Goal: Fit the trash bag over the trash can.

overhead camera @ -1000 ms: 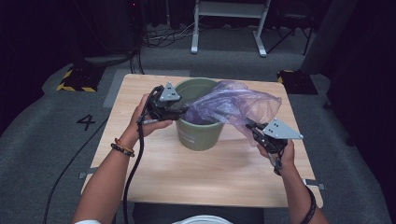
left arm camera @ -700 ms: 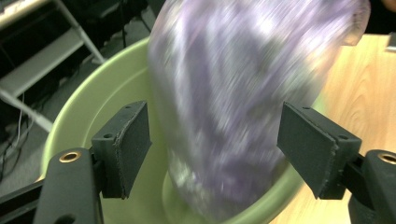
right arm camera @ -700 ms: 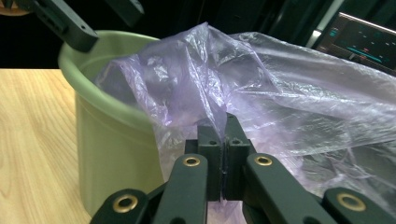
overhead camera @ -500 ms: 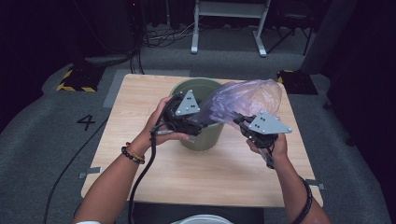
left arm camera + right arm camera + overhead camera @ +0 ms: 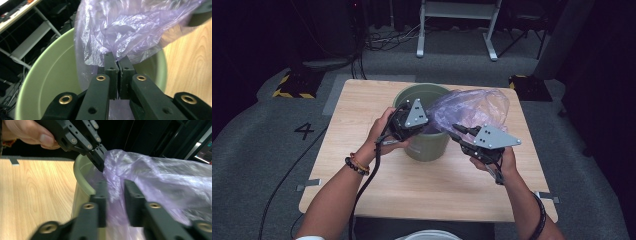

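Your left claw (image 5: 117, 66) just snapped together, clamped on purple bag (image 5: 130, 27) over green bucket (image 5: 424, 145); your right claw (image 5: 115, 202) just opening, jaws apart, bag film between them.

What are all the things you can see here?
bucket: one, green, middle of the table.
plastic bag: one, see-through purple, draped over the bucket's right rim.
table: one, light wood.
floor: grey, marked with a 4.
white frame: one, behind the table.
left tongs: one, black, pinching the bag's edge above the bucket, having just closed.
right tongs: one, black, bag film between the jaws, which have just been opening.
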Tool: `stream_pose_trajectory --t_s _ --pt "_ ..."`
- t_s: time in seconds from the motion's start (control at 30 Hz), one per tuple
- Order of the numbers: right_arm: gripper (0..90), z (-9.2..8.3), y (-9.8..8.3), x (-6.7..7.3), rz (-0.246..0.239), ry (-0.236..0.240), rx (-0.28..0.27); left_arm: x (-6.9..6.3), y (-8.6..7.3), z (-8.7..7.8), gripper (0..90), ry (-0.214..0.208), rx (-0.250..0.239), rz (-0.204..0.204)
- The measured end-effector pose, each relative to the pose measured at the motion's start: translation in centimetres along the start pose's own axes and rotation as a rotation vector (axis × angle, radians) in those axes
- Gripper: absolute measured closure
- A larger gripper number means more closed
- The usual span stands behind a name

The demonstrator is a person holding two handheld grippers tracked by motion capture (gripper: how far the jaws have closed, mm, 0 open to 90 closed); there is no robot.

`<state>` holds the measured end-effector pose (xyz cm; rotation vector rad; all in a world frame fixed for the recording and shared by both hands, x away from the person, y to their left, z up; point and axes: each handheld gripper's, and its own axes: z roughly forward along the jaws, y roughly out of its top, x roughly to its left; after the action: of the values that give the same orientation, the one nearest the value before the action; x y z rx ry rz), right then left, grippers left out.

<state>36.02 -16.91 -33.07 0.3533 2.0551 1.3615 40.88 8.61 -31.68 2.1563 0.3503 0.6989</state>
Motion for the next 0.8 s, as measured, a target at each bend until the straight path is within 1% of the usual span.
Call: stream_pose_trajectory --t_s 0.03,0.07,0.1,0.13,0.23,0.3,0.37,0.43,0.47,0.5,0.57,0.6,0.67,0.73,0.77,0.8 --pt "57.8 -0.2 0.0 0.0 0.012 0.002 -0.007 0.2 -0.4 -0.2 88.0 0.002 -0.001 -0.009" --pt "53.7 -0.5 -0.1 0.0 0.024 0.010 -0.020 0.3 -0.8 -0.4 87.9 0.016 0.007 -0.008" --pt "49.9 -0.8 -0.2 0.0 0.046 0.031 -0.033 0.4 -1.1 -0.5 87.7 0.037 0.025 0.000" --pt "47.0 -1.0 -0.4 0.0 0.065 0.048 -0.044 0.6 -1.5 -0.7 87.2 0.048 0.035 -0.003" --pt "44.2 -1.3 -0.9 0.0 0.085 0.045 -0.039 1.2 -2.6 -1.4 85.9 0.051 0.016 -0.031" --pt "43.6 -1.5 -1.1 -0.1 0.084 0.040 -0.031 1.5 -3.2 -1.9 84.4 0.057 0.004 -0.044" --pt "43.1 -1.8 -1.3 -0.3 0.094 0.039 -0.025 1.8 -3.8 -2.2 84.3 0.062 -0.006 -0.058" --pt "42.0 -2.4 -1.2 -0.6 0.100 0.029 -0.040 2.0 -4.3 -2.5 84.0 0.069 -0.008 -0.068" --pt "39.9 -3.0 -1.1 -0.8 0.103 0.015 -0.057 2.3 -4.7 -2.7 83.7 0.064 -0.017 -0.078" --pt "39.9 -3.0 -1.1 -0.8 0.103 0.015 -0.057 2.3 -4.7 -2.7 83.1 0.064 -0.017 -0.078" --pt "38.1 -3.7 -0.8 -1.1 0.107 -0.024 -0.075 2.6 -5.3 -3.0 83.1 0.067 -0.038 -0.098" --pt "36.9 -4.1 -0.7 -1.4 0.113 -0.053 -0.084 2.6 -5.4 -3.1 83.1 0.062 -0.047 -0.108" --pt "34.2 -4.6 -0.6 -1.9 0.126 -0.104 -0.098 2.7 -5.7 -3.4 83.4 0.067 -0.059 -0.113" --pt "32.0 -4.7 -0.6 -2.5 0.148 -0.129 -0.098 2.7 -5.8 -3.6 80.4 0.081 -0.065 -0.113" --pt "31.0 -4.7 -0.7 -2.7 0.162 -0.128 -0.099 2.7 -5.9 -3.7 79.7 0.088 -0.065 -0.110" --pt "29.8 -4.4 -0.7 -3.1 0.179 -0.120 -0.089 2.7 -6.0 -3.8 79.7 0.086 -0.066 -0.109"
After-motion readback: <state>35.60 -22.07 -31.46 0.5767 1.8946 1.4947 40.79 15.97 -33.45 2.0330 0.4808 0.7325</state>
